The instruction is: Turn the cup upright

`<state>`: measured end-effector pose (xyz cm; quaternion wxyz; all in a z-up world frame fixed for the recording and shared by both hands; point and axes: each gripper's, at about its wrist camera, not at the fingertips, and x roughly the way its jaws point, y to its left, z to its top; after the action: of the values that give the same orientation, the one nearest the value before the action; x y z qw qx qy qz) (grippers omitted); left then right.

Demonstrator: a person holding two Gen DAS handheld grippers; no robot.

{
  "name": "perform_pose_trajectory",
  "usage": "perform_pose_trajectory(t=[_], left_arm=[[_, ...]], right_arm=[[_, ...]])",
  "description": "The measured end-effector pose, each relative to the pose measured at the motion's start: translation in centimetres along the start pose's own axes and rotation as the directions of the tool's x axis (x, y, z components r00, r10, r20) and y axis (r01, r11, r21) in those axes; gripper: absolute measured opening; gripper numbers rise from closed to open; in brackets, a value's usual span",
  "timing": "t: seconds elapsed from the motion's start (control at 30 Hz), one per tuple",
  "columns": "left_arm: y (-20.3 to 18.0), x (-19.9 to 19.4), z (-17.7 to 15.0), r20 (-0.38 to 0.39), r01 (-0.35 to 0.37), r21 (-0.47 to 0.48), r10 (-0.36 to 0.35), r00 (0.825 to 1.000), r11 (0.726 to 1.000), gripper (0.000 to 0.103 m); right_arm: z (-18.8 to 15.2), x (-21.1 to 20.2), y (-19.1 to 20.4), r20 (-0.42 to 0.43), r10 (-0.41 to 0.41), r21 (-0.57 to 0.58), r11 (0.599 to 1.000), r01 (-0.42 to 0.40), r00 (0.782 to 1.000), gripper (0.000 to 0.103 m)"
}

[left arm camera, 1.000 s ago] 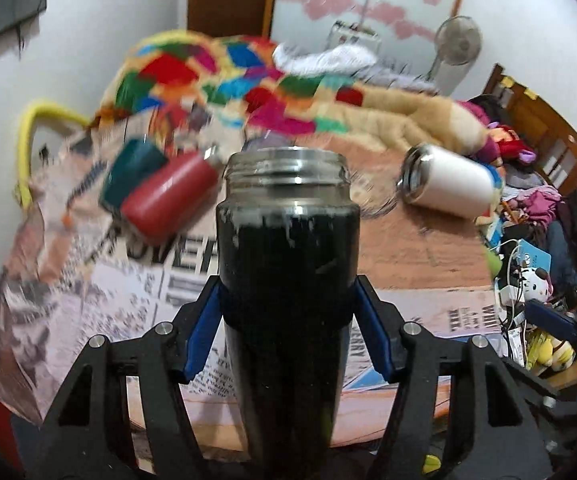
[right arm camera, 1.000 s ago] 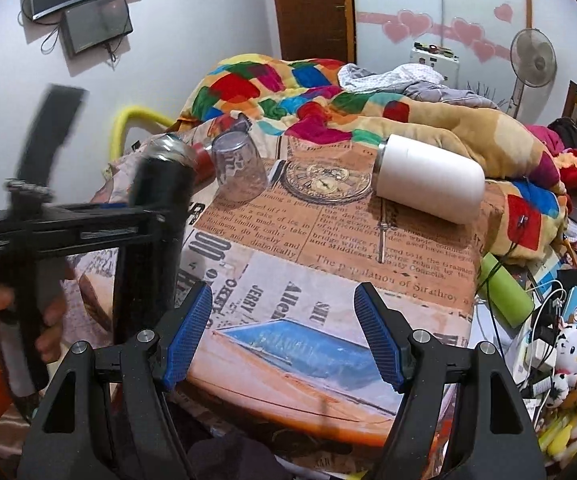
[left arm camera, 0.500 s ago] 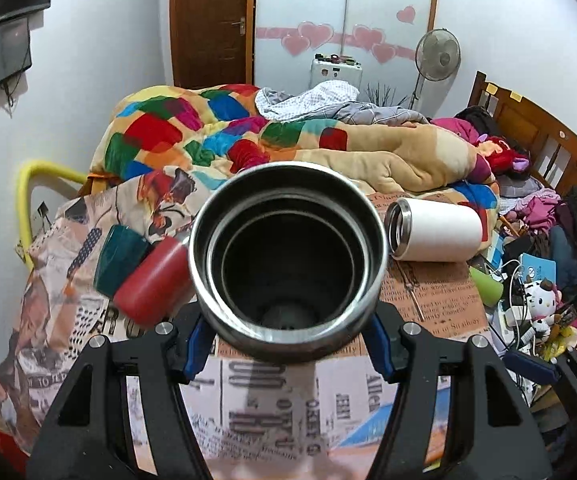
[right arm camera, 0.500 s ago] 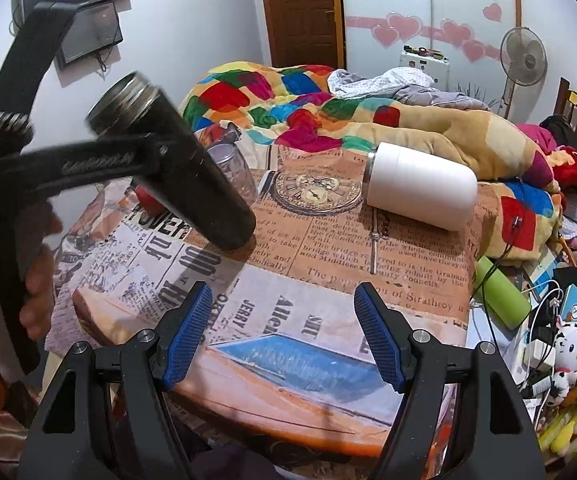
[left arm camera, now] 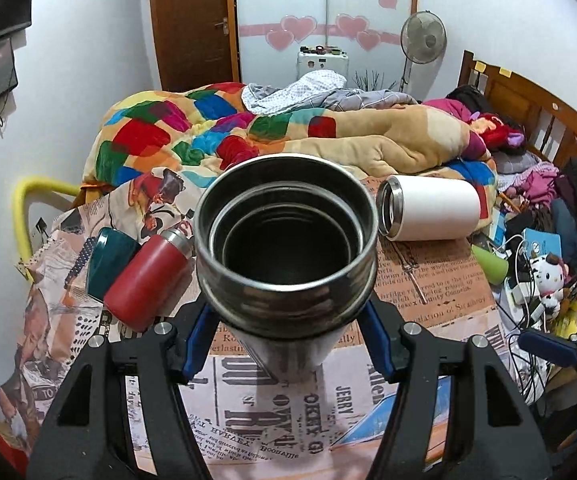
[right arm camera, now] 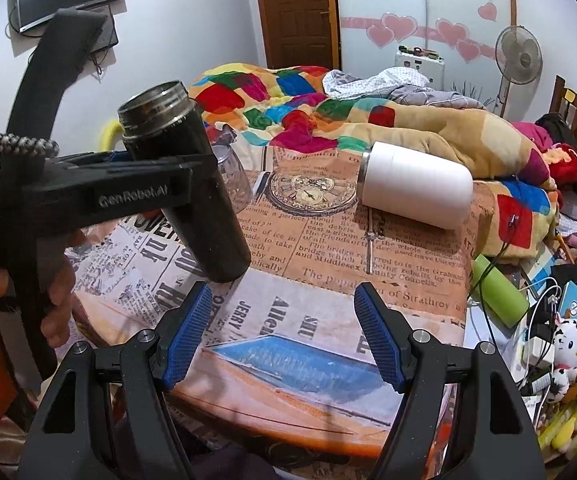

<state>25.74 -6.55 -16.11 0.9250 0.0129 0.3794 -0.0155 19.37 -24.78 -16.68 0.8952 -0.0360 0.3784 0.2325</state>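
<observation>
My left gripper [left arm camera: 286, 336] is shut on a black steel cup [left arm camera: 286, 240], whose open mouth faces the left wrist camera. In the right wrist view the black cup [right arm camera: 192, 184] is held tilted, mouth up and to the left, its base just above the newspaper-covered table [right arm camera: 328, 280]. The left gripper's fingers [right arm camera: 128, 196] clamp its middle. My right gripper [right arm camera: 282, 334] is open and empty over the table's front edge. A white cup [right arm camera: 416, 184] lies on its side at the back right; it also shows in the left wrist view [left arm camera: 432, 208].
A red cup [left arm camera: 144, 280] and a dark green cup [left arm camera: 108, 256] lie on their sides at the left. A clear glass [right arm camera: 232, 176] stands behind the black cup. A metal rod [right arm camera: 370, 240] lies mid-table. A quilt-covered bed [right arm camera: 328, 116] is behind; clutter sits at the right.
The left gripper has swung the black cup from upright through a steep tilt to a lesser tilt, base lowering toward the table. The right gripper has stayed still and open.
</observation>
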Motion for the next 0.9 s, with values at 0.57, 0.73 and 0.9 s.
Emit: perform_pose_trajectory(t=[0.57,0.73,0.9], left_arm=[[1.1,-19.1,-1.1,0.320,0.050,0.032,-0.058,0.946,0.998,0.070],[1.7,-26.2,-3.0,0.470,0.030,0.010,-0.031,0.882,0.999,0.078],[2.3,-30.8,-5.2,0.557,0.036,-0.043,-0.006,0.830,0.998,0.083]], right_arm=[[2.5,-12.9,1.2,0.314,0.013,0.051,0.998,-0.030,0.949,0.071],[2.5,-18.9,2.8,0.466,0.016,0.041,0.998,-0.040,0.885,0.071],[1.6,-22.9,4.7,0.567,0.016,0.020,0.999,-0.033,0.824,0.074]])
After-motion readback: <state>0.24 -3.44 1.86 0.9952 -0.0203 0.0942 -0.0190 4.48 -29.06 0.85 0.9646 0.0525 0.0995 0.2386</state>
